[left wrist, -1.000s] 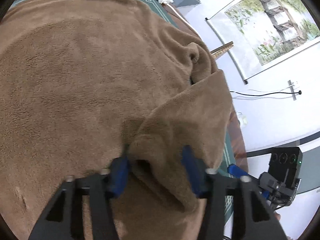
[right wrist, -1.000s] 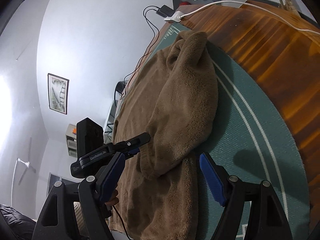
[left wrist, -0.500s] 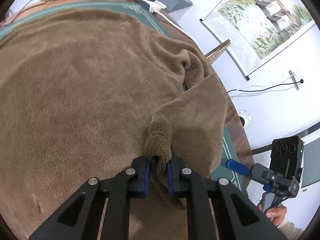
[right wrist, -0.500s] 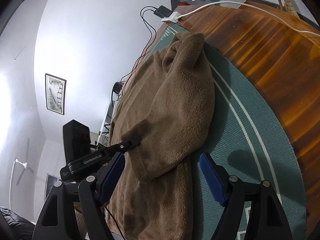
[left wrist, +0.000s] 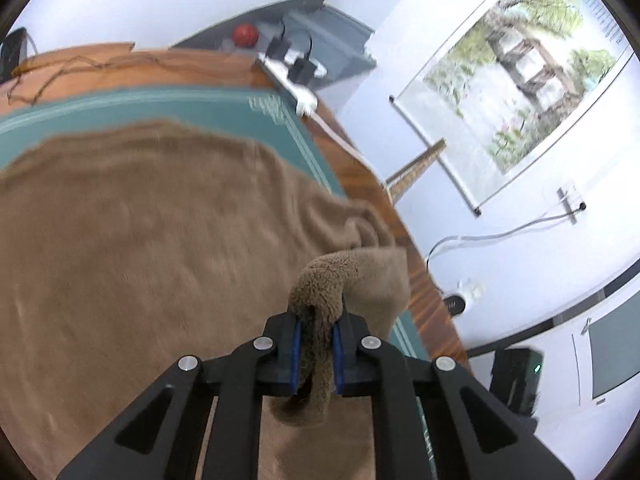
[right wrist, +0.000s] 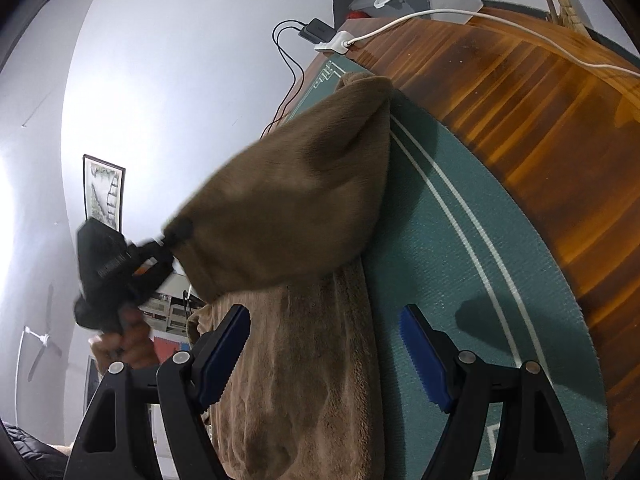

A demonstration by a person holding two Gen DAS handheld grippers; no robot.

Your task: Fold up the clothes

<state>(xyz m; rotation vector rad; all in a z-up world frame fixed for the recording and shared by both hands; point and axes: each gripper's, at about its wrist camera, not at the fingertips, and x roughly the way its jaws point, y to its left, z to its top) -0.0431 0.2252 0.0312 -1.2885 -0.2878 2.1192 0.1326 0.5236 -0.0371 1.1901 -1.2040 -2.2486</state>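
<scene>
Worktop [right wrist: 520, 128] of wood is carrying a green mat [right wrist: 460, 264], its right strip lying bare. Brown fleece garment [left wrist: 132, 248] is covering the mat, one edge pinched in the left claw [left wrist: 316, 344]. Right claw [right wrist: 324, 344] is hanging wide, empty.

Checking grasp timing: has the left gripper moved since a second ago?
Yes. The left gripper, shut on the brown garment, has risen off the green mat, lifting the flap.

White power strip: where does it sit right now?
In the left wrist view, the power strip lies at the far right corner of the wooden table, just beyond the corner of the green mat, with black plugs in it.
</scene>
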